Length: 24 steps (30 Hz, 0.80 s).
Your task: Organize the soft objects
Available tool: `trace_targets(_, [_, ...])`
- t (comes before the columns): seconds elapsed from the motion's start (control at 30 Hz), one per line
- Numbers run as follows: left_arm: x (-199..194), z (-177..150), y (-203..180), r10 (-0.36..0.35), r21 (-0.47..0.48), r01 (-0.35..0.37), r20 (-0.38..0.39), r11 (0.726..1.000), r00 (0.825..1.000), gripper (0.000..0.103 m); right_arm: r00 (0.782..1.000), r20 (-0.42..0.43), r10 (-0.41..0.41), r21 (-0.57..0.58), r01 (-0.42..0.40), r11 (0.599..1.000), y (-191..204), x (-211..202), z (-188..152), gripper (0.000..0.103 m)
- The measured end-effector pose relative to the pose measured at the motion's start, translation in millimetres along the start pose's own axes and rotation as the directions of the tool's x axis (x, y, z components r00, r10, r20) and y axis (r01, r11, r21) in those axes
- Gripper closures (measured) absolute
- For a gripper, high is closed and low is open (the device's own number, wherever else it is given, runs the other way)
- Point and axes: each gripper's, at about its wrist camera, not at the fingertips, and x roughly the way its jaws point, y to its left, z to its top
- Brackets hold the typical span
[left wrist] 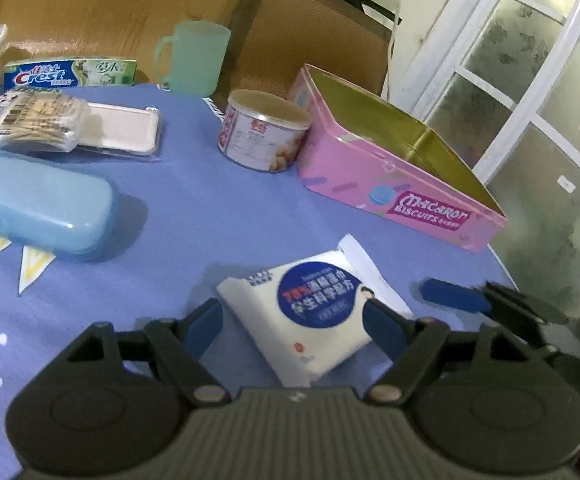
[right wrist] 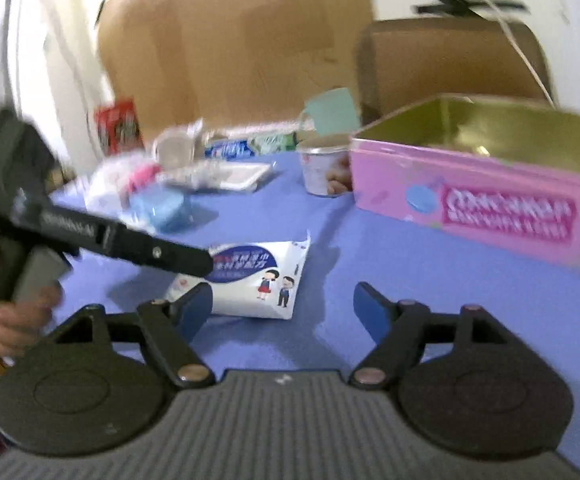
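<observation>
my left jaws (left wrist: 293, 320) stand spread around the wipes pack (left wrist: 313, 312), not pinching; my right jaws (right wrist: 283, 308) gape empty, pack at their ten o'clock. closing off-centre could squirt it away from the pink tin (left wrist: 401, 184) at one o'clock.

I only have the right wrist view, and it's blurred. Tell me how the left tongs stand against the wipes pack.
Observer: The left tongs are open and straddle the wipes pack, which lies flat on the blue cloth.
Operator: Read me the label on the pink tin.
Observer: The pink tin says Macaron Biscuits.
Operator: Name the clear blur by the white tray.
Observer: It is a bag of cotton swabs, lying partly on the white tray.
</observation>
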Motion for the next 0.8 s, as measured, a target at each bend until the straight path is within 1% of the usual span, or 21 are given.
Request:
trace_targets(0.03, [0.2,-0.2,-0.8,0.001,-0.002,-0.001,0.0,1.0,1.0,0.027,1.0,-0.013,0.008,-0.037,-0.008,0.999,4.0,9.4,0.8,0.024])
trace_targets(0.1, [4.7,-0.1,-6.5,0.009,0.012,-0.009,-0.004,1.0,1.0,0.031,0.997,-0.07,0.018,-0.089,-0.024,0.996,9.0,30.6,-0.7,0.023])
trace_targets(0.13, [7.3,1.4,-11.1,0.014,0.033,-0.014,-0.012,0.999,1.0,0.034,0.998,-0.055,0.013,-0.142,-0.021,0.99,15.3,37.1,-3.0,0.033])
trace_targets(0.17, [10.0,3.2,-17.0,0.035,0.057,-0.034,-0.017,0.998,0.999,0.034,0.998,-0.057,0.014,-0.187,-0.025,0.982,20.7,40.1,-3.8,0.035])
trace_targets(0.2, [12.7,6.8,-24.3,0.067,0.087,-0.066,-0.014,0.994,0.998,0.034,0.999,-0.045,-0.002,-0.198,-0.007,0.98,24.0,40.0,-2.9,0.042])
trace_targets(0.23, [14.8,12.1,-30.5,0.071,0.111,-0.069,-0.01,0.991,0.997,0.034,0.999,-0.029,-0.02,-0.186,0.014,0.983,22.7,39.7,-0.3,0.048])
trace_targets(0.33, [14.7,36.2,-51.1,0.02,0.156,-0.024,0.031,0.987,0.999,0.034,0.997,0.062,-0.052,-0.084,0.057,0.995,3.8,27.4,12.8,0.05])
trace_targets(0.43, [19.8,68.6,-83.9,-0.026,0.23,0.006,0.087,0.973,0.996,0.034,0.98,0.164,-0.114,-0.03,0.12,0.992,-16.2,6.1,26.1,0.052])
trace_targets(0.5, [29.5,89.0,-107.3,-0.058,0.286,0.019,0.129,0.958,0.99,0.033,0.961,0.215,-0.175,-0.019,0.184,0.983,-29.5,-1.8,38.4,0.052])
trace_targets(0.53, [37.7,99.4,-118.0,-0.074,0.303,0.027,0.144,0.953,0.987,0.03,0.945,0.239,-0.224,-0.009,0.233,0.972,-39.1,-4.3,46.2,0.051])
trace_targets(0.57, [47.1,108.5,-127.1,-0.085,0.31,0.035,0.151,0.95,0.985,0.025,0.931,0.253,-0.263,0.011,0.269,0.963,-49.0,-6.1,51.5,0.051])
trace_targets(0.63, [63.3,118.5,-140.6,-0.092,0.318,0.041,0.149,0.947,0.985,0.024,0.891,0.268,-0.366,0.074,0.36,0.93,-77.7,-8.2,61.8,0.049])
trace_targets(0.67, [69.2,119.5,-143.2,-0.078,0.313,0.026,0.153,0.949,0.985,0.024,0.864,0.262,-0.43,0.09,0.422,0.902,-90.7,-5.6,63.7,0.047])
trace_targets(0.7, [72.4,117.8,-142.6,-0.065,0.304,0.015,0.153,0.952,0.986,0.024,0.838,0.242,-0.49,0.106,0.479,0.871,-101.4,-2.4,63.9,0.047])
trace_targets(0.73, [71.7,113.5,-138.4,-0.065,0.296,0.018,0.148,0.955,0.987,0.024,0.821,0.218,-0.528,0.133,0.511,0.85,-112.5,0.0,63.4,0.047])
trace_targets(0.77, [67.6,106.9,-131.5,-0.073,0.29,0.028,0.147,0.956,0.986,0.024,0.824,0.213,-0.524,0.163,0.499,0.851,-119.1,-2.3,61.2,0.047])
trace_targets(0.8, [61.8,101.2,-125.9,-0.074,0.288,0.028,0.15,0.957,0.986,0.024,0.832,0.223,-0.508,0.204,0.47,0.859,-124.3,-7.1,58.0,0.047])
